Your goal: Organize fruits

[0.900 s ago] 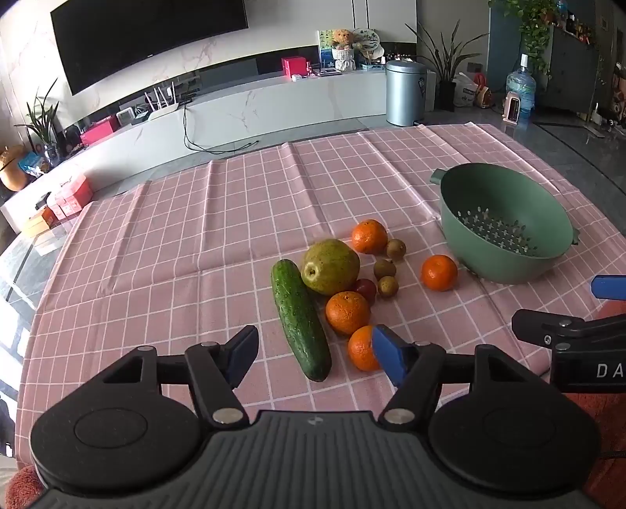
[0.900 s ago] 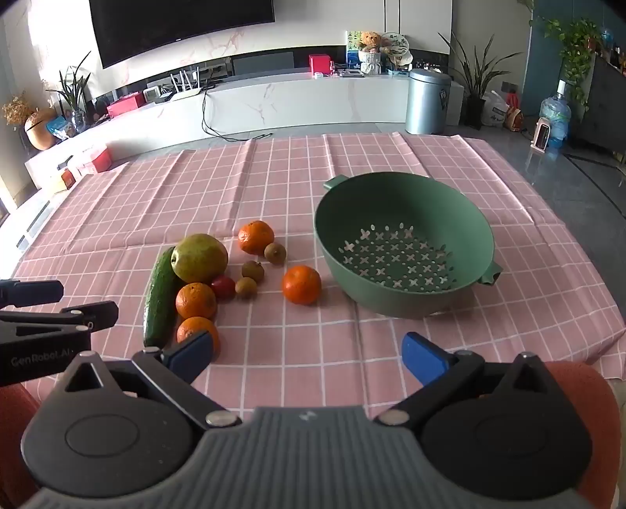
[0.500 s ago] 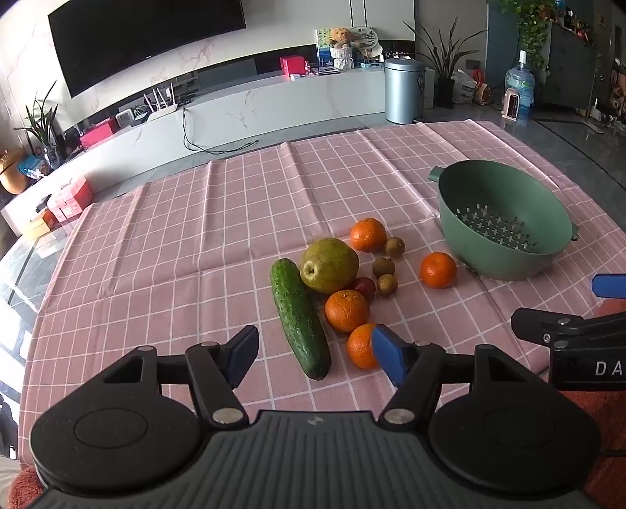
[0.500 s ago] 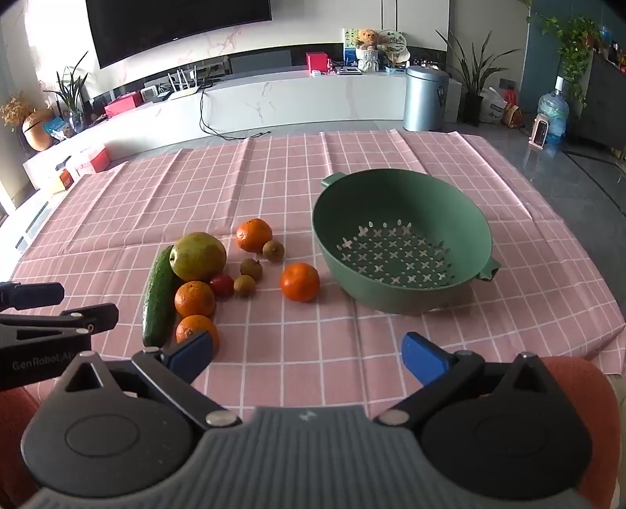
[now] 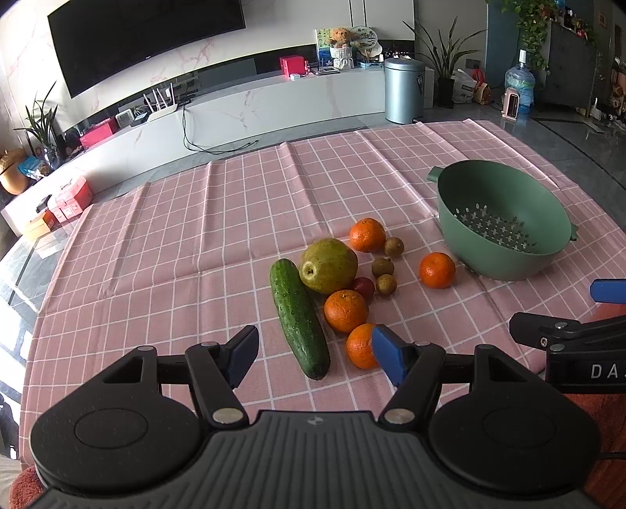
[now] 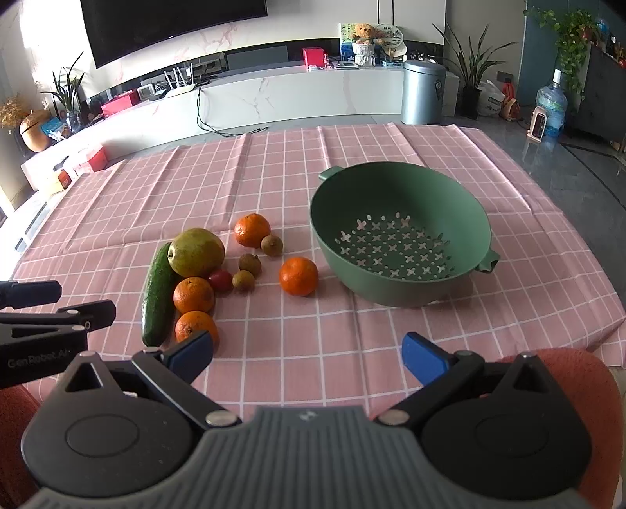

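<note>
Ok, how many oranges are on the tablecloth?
4. One orange behind the pear, one nearest the green colander, one beside the cucumber, one at its near end. None looks hidden.

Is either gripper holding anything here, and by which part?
Nothing is held. The left gripper and right gripper are both open and empty; all fruit lies on the tablecloth.

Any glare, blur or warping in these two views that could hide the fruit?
Left wrist view: fruit pile sharp, cucumber evenly lit; fisheye bends the TV. Right wrist view: window glare washes the upper left corner only; colander crisp, soft shadows, no blur.
</note>
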Action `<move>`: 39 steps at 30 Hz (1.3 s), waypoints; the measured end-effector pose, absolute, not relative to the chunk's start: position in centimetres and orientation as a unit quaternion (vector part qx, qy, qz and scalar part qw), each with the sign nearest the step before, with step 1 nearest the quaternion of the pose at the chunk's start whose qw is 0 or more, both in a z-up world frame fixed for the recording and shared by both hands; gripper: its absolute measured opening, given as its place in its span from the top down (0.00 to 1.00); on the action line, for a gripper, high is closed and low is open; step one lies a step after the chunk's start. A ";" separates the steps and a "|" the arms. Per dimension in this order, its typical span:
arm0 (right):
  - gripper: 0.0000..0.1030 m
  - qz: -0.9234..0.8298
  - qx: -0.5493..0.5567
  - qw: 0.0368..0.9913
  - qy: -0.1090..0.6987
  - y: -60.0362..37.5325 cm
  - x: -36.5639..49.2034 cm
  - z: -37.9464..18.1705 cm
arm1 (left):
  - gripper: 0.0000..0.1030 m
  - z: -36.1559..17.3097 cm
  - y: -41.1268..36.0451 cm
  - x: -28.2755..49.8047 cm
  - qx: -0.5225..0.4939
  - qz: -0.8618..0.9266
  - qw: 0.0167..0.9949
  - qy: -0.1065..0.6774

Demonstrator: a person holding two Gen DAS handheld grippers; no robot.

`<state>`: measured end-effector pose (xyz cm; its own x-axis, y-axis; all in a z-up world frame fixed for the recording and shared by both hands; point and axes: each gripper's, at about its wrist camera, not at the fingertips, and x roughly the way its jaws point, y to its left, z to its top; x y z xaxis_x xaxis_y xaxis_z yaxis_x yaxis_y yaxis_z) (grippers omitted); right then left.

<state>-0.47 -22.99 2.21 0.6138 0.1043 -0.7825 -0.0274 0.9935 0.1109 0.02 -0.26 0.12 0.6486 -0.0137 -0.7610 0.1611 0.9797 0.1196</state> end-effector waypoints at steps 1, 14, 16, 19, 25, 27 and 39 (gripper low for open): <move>0.04 0.037 0.044 0.897 0.438 -23.0 -0.4 2.2 | 0.24 0.1 -0.3 0.0 0.088 -0.048 0.903 0.417; 0.04 0.038 0.044 0.895 0.443 -22.9 -0.5 2.0 | 0.24 0.1 -0.2 0.0 0.089 -0.048 0.903 0.417; 0.04 0.039 0.043 0.895 0.443 -22.9 -0.5 2.0 | 0.24 0.1 -0.2 0.0 0.089 -0.048 0.903 0.417; 0.04 0.038 0.043 0.894 0.444 -22.9 -0.5 2.0 | 0.24 0.0 -0.2 -0.1 0.089 -0.048 0.903 0.417; 0.04 0.039 0.043 0.893 0.446 -22.8 -0.5 1.8 | 0.24 0.0 -0.2 -0.2 0.089 -0.050 0.904 0.416; 0.04 0.039 0.043 0.893 0.446 -22.8 -0.5 1.8 | 0.24 -0.1 -0.3 -0.3 0.090 -0.050 0.903 0.416; 0.04 0.038 0.044 0.892 0.449 -22.8 -0.6 1.7 | 0.24 0.0 -0.5 -0.2 0.092 -0.050 0.902 0.418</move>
